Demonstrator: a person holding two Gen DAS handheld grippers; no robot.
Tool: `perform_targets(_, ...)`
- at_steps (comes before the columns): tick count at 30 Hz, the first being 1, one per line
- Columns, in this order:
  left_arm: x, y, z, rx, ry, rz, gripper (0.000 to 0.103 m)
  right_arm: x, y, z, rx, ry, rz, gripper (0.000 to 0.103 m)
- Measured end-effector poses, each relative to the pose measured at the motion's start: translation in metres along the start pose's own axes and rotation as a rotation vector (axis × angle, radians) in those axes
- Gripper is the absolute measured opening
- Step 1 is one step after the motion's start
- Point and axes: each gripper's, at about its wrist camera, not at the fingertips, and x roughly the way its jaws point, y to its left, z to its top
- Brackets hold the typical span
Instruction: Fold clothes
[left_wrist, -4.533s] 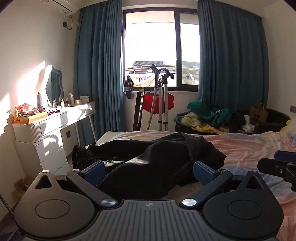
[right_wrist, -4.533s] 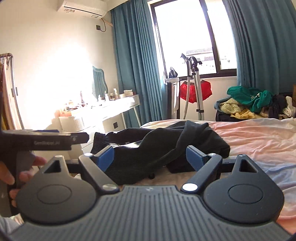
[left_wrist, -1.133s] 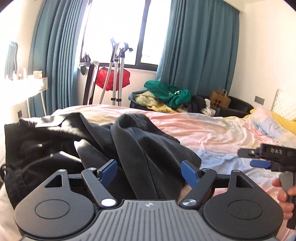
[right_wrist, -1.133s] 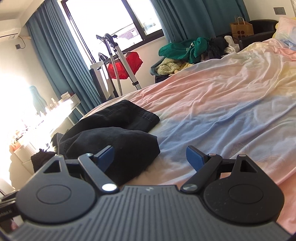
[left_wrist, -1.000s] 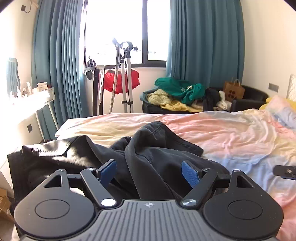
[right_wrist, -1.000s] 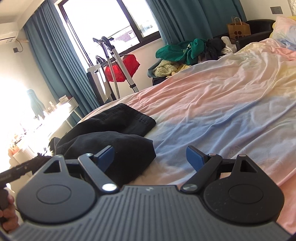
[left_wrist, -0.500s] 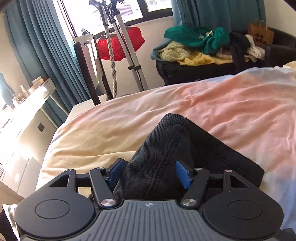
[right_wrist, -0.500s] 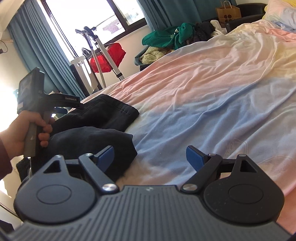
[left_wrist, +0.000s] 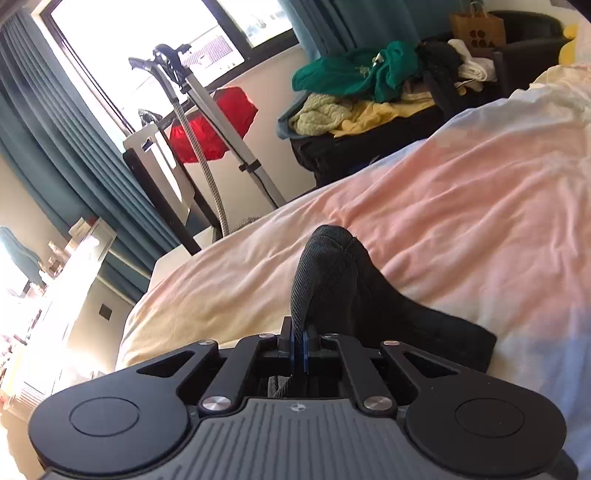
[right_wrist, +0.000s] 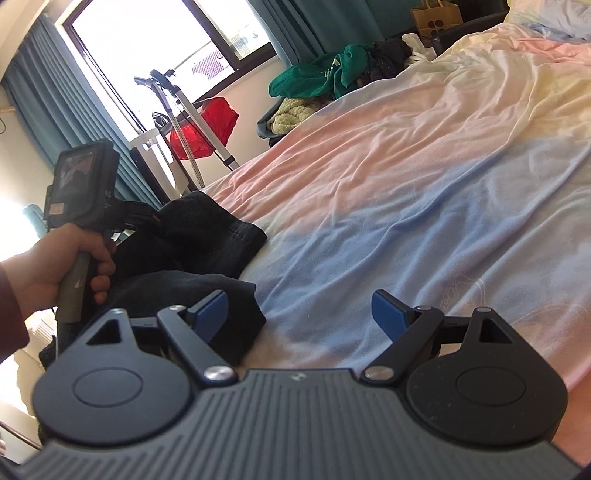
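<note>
A black denim garment (left_wrist: 354, 295) lies crumpled on the pastel bedsheet (left_wrist: 461, 206). My left gripper (left_wrist: 299, 350) is shut on a hem edge of the garment, and the cloth bunches up just ahead of the pads. In the right wrist view the garment (right_wrist: 199, 236) lies at the left of the bed, with the left gripper's handle held in a hand (right_wrist: 62, 254) over it. My right gripper (right_wrist: 299, 314) is open and empty, low over the sheet beside the garment's near fold.
A chair piled with green and yellow clothes (left_wrist: 354, 92) stands by the window. A garment steamer with a red bag (left_wrist: 207, 125) stands off the bed's far corner. A white dresser (left_wrist: 55, 280) is at the left. The bedsheet (right_wrist: 443, 166) stretches to the right.
My left gripper has moved down onto the garment's edge and closed on it. The right gripper has stayed open, low over the sheet.
</note>
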Motion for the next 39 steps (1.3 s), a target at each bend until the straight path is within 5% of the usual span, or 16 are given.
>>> perform_targets(6,-0.067,-0.062,0.023,0.032,-0.103,-0.158,0.004,-0.014,-0.021,0.01,0.096,-0.049,-0.034,0.086)
perform_targets(14,-0.11,-0.129,-0.058,-0.01,-0.185,-0.449,0.007,-0.035,-0.092,0.028,0.406,-0.139,-0.113,0.089)
perform_targets(18,-0.123,-0.122,-0.114,-0.077,-0.194,-0.507,0.023,-0.028,-0.108,0.027,0.495,-0.104,-0.045,0.088)
perform_targets(20,-0.135,-0.106,-0.137,-0.119,-0.189,-0.517,0.043,-0.02,-0.104,0.024,0.499,-0.069,0.011,0.088)
perform_targets(24,-0.171,-0.061,-0.184,-0.226,-0.201,-0.501,0.057,-0.007,-0.092,0.018,0.487,-0.011,0.086,0.088)
perform_targets(32,-0.234,0.04,-0.283,-0.498,-0.244,-0.346,0.066,0.021,-0.072,0.0,0.507,0.115,0.15,0.088)
perform_targets(39,-0.229,0.106,-0.313,-0.699,-0.264,-0.281,0.066,0.07,-0.048,-0.001,0.516,0.2,0.179,0.065)
